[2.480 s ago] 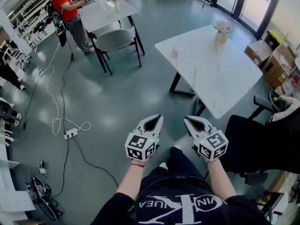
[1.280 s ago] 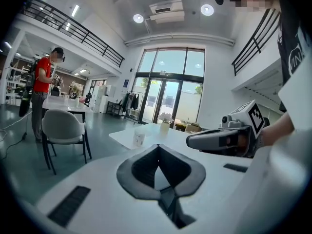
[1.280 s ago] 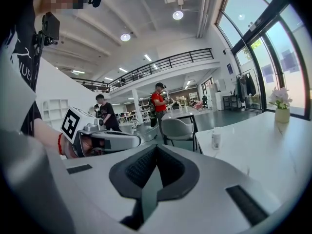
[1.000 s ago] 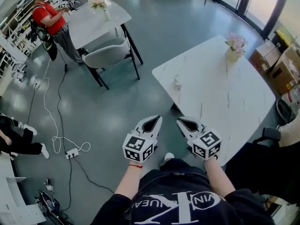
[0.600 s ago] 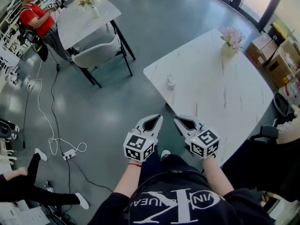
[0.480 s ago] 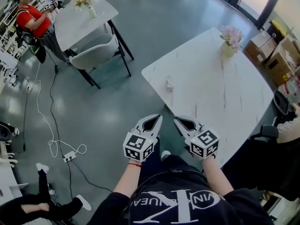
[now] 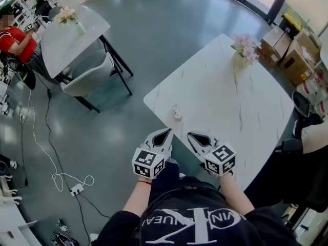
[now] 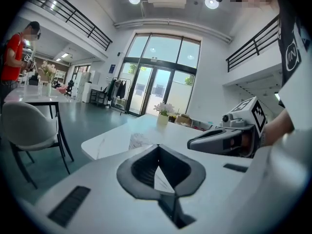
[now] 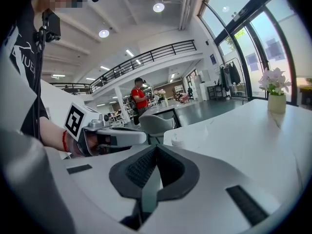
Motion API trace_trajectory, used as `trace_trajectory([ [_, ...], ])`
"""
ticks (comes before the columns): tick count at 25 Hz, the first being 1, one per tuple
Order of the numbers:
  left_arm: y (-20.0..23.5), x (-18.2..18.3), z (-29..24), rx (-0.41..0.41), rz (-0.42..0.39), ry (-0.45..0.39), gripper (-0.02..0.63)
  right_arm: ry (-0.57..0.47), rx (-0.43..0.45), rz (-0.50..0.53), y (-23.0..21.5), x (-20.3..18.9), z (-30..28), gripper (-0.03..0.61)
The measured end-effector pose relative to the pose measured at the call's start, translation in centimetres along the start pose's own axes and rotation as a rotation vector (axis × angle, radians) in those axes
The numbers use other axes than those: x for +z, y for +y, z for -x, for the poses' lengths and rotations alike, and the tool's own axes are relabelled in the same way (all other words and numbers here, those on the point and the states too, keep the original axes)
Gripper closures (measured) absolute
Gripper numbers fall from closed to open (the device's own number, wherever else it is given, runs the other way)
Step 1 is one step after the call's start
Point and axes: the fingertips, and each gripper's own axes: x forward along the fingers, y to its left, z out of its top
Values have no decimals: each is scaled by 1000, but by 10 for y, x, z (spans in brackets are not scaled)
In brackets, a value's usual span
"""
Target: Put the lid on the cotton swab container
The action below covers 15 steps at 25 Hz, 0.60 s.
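A small pale cotton swab container (image 7: 177, 111) stands near the left corner of the white marble table (image 7: 220, 101). I cannot make out its lid apart from it. My left gripper (image 7: 166, 133) and right gripper (image 7: 191, 136) hover side by side just short of the table's near edge, both shut and empty. The container shows just above the shut jaws in the left gripper view (image 8: 139, 141) and in the right gripper view (image 9: 176, 141). Each gripper also sees the other one: the right gripper (image 8: 192, 142), the left gripper (image 9: 144, 136).
A vase of pink flowers (image 7: 241, 56) stands at the table's far side. Cardboard boxes (image 7: 293, 55) lie beyond it, and a black chair (image 7: 287, 152) sits at the right. A grey chair (image 7: 86, 81), a second table (image 7: 64, 40), a person in red (image 7: 15, 42) and floor cables (image 7: 56, 177) are to the left.
The table and the container have come nearer and now sit just ahead of both grippers. The grippers stay shut and side by side.
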Motion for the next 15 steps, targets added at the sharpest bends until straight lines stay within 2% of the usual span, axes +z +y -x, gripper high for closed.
trace_trajectory([
  [15,52,-3,-62,-60,27,114,609,87,-113,-131,-76,-16,-29,575],
])
